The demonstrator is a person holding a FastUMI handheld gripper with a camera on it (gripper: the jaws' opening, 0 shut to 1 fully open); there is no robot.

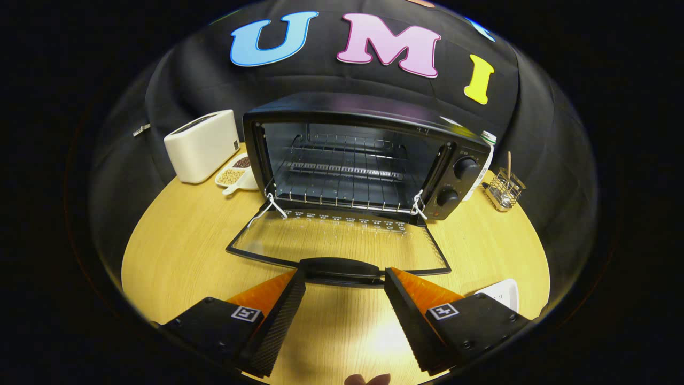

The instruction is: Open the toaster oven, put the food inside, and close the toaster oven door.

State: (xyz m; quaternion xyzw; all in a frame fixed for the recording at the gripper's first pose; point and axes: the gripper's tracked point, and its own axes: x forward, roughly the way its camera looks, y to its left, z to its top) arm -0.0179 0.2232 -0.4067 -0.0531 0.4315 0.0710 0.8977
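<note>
Oven door handle (342, 269) between gripper (344, 278) tips, seemingly untouched.

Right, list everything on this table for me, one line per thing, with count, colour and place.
toaster oven: one, black, at the table's far side, ahead of the fingers.
oven door: one, glass in a black frame, folded down flat, its handle just ahead of the fingertips.
wire rack: one, metal, inside the oven.
toaster: one, cream, left of the oven.
divided dish: one, white, holding beans, between toaster and oven.
wire holder: one, metal, right of the oven.
white object: one, beside the right finger; cannot tell what it is.
table: one, light wood.
gripper: one, fingers open, gripping nothing.
fingertips of the person: below the gripper.
</note>
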